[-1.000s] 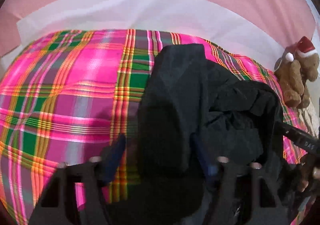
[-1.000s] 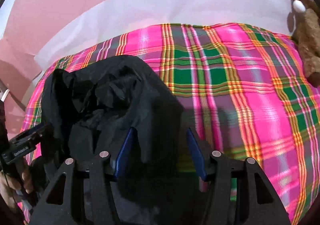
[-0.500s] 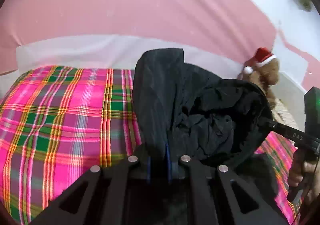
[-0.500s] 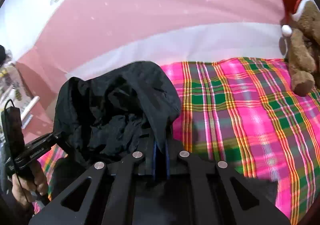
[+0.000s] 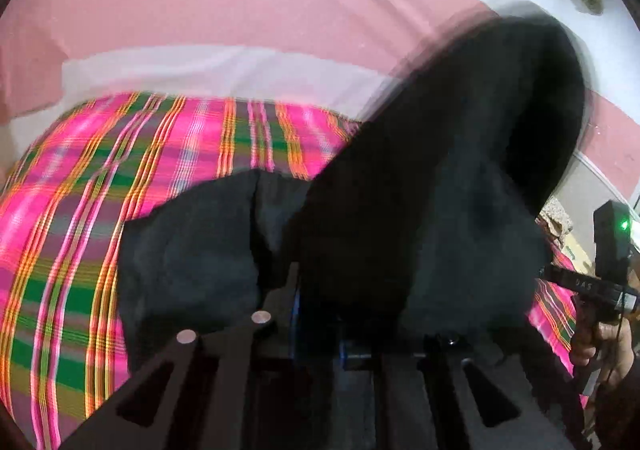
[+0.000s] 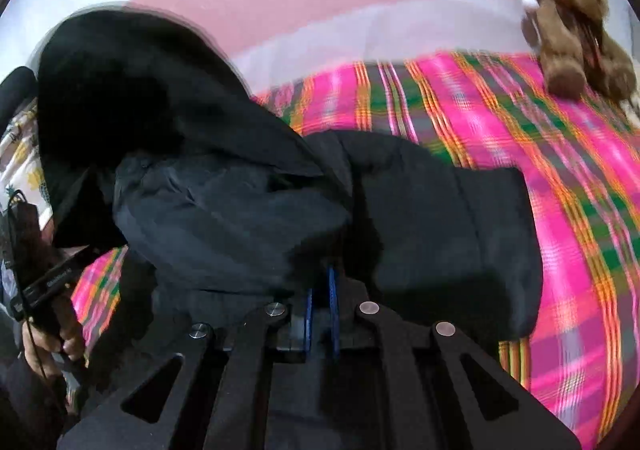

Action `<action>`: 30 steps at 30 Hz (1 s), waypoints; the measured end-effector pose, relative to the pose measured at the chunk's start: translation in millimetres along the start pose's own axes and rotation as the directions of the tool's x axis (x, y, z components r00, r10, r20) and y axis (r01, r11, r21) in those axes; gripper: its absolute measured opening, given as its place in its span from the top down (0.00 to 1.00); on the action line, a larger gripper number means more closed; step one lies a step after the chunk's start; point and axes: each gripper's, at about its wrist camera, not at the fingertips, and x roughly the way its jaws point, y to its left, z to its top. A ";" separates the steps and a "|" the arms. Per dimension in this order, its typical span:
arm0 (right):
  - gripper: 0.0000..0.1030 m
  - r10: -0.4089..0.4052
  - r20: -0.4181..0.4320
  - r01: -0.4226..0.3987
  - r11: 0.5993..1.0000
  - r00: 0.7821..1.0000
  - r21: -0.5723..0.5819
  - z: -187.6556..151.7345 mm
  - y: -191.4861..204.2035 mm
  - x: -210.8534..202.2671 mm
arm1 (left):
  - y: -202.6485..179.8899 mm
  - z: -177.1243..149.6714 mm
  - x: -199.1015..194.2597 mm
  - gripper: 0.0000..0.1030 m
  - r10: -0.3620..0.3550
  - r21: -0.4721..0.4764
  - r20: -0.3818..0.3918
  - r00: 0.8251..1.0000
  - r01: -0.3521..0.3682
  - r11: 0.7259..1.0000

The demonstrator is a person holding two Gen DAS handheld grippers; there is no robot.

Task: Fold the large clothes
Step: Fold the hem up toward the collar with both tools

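The black jacket is lifted off the bed, its hood billowing up and blurred, while a sleeve trails down onto the plaid bedspread. In the left wrist view the other sleeve hangs to the left over the same plaid cover.

The right hand-held gripper has its blue pads pinched narrowly together on a fold of the jacket's edge. The left hand-held gripper is likewise clamped on the fabric, its pads mostly buried under the cloth.

The step in hand looks like shaking the garment out so that it can be laid flat. To do it well, both grips should keep firm on matching points near the shoulders, the two tools moving apart until the cloth between them goes taut, then lowering evenly so the back lands smooth and the hood falls clear instead of bunching underneath. The sleeves need room to drop outward.

A teddy bear in a red hat sits at the far corner of the bed, well apart from the jacket.
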 end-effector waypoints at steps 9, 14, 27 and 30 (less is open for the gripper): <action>0.86 -0.003 0.002 0.003 0.999 1.000 0.053 -18.8 -10.5 -32.8 | 21.9 -27.6 -43.0 0.85 0.026 -0.057 -0.018 0.999 -0.027 0.998; 0.80 0.029 0.037 -0.027 0.998 0.999 -0.051 3.8 34.2 -31.2 | -2.2 5.7 -51.5 0.57 -0.014 -0.008 0.068 0.998 0.015 1.000; 0.80 -0.050 -0.133 0.039 0.995 0.990 -0.089 -53.7 46.6 75.7 | 2.8 -47.8 59.2 0.56 -0.042 -0.004 -0.145 0.989 0.041 0.999; 0.80 -0.072 -0.141 0.057 0.993 0.987 -0.108 -55.7 50.9 76.3 | 1.4 -46.0 59.4 0.56 -0.031 -0.006 -0.155 0.987 0.031 1.000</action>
